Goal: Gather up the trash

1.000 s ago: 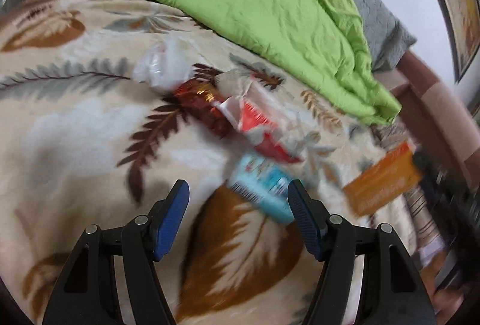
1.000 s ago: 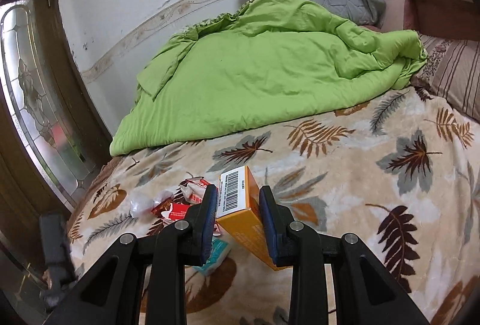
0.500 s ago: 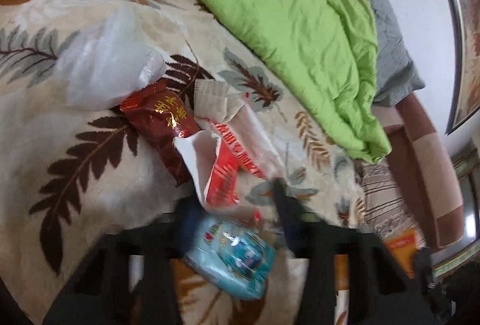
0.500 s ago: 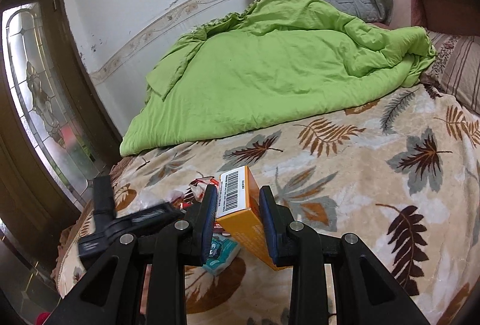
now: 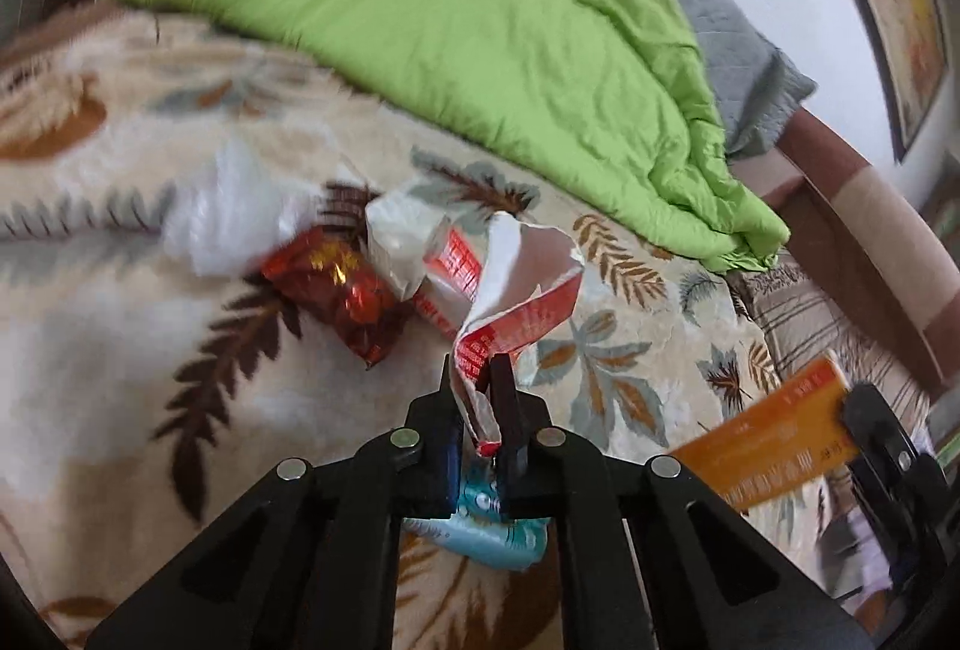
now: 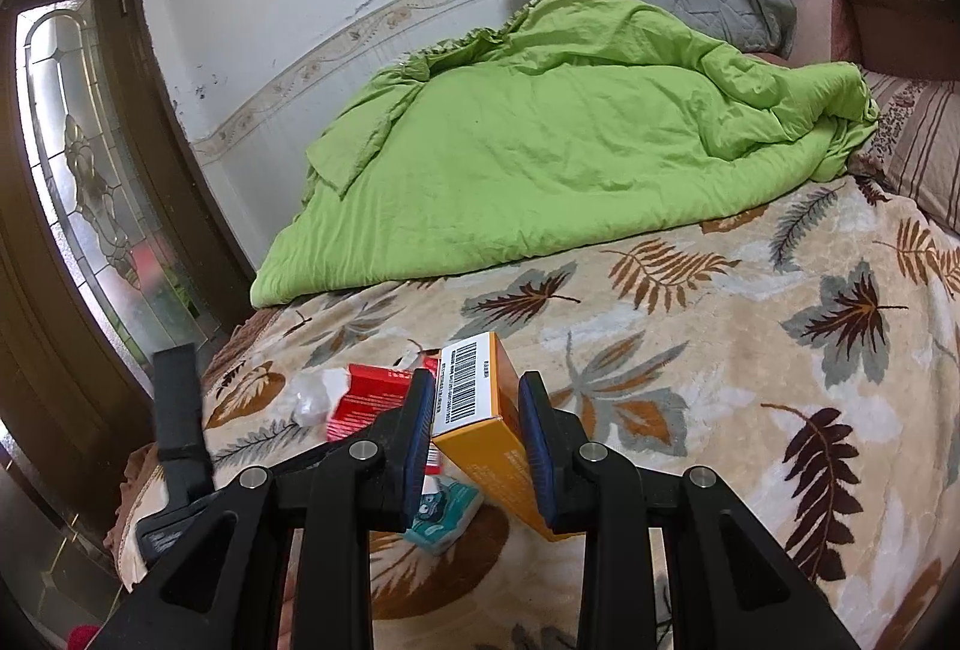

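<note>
Left claw (image 5: 477, 380) clamped on torn red-and-white paper wrapper (image 5: 516, 302), strip rising up and away above floral bed blanket (image 5: 120, 350). Right claw (image 6: 477, 416) holds orange cardboard box (image 6: 480, 410). Light-blue packet (image 5: 486, 524) lies directly beneath left claw, nearer.

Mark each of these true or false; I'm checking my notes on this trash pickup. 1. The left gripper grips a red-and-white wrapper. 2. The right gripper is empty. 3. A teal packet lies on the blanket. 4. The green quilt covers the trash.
1. True: the left gripper is shut on the red-and-white wrapper.
2. False: the right gripper holds an orange box.
3. True: the teal packet lies on the leaf-print blanket.
4. False: the green quilt lies behind the trash.
</note>
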A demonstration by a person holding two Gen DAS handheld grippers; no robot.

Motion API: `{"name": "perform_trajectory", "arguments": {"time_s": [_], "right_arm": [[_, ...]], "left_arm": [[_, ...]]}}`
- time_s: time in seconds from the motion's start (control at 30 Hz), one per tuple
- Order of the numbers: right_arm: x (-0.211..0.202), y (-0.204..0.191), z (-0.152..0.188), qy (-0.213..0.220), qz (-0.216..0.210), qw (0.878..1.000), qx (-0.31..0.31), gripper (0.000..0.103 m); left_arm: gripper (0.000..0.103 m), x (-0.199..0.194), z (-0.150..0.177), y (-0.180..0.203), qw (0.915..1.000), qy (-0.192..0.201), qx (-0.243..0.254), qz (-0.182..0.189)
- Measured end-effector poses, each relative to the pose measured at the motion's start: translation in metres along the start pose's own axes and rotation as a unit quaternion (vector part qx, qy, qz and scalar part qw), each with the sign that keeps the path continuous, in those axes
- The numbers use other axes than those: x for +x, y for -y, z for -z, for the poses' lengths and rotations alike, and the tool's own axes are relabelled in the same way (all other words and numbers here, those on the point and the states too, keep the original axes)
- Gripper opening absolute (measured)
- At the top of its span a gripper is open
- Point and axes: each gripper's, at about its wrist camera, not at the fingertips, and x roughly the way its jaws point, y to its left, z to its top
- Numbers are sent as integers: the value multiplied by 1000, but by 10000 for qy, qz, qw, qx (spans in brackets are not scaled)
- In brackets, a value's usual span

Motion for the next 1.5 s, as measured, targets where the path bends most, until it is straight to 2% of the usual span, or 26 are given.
{"name": "perform_trajectory", "arguments": {"time_s": [0.23, 0.53, 0.7, 0.8, 1.2, 1.5], "right_arm": [[-15, -1, 14, -99, -216, 9996, 171, 31], [-41, -4, 36, -166, -356, 9991, 171, 31], [-50, -1, 44, -201, -318, 9992, 167, 31], [-54, 0, 47, -205, -288, 9992, 165, 31], [-57, 5, 47, -192, -240, 9994, 149, 31], [-56, 3, 46, -184, -232, 9994, 150, 31]], "left_arm": [[7, -53, 11, 14, 9944, 598, 741, -460], [7, -109, 58, 33, 9823, 797, 1333, -1047], [7, -110, 79, 45, 9756, 745, 1636, -1257], [7, -110, 82, 50, 9702, 869, 1813, -1351], [7, -105, 84, 58, 9621, 1017, 2053, -1479], [7, -102, 83, 59, 9607, 1022, 2124, -1466]]}}
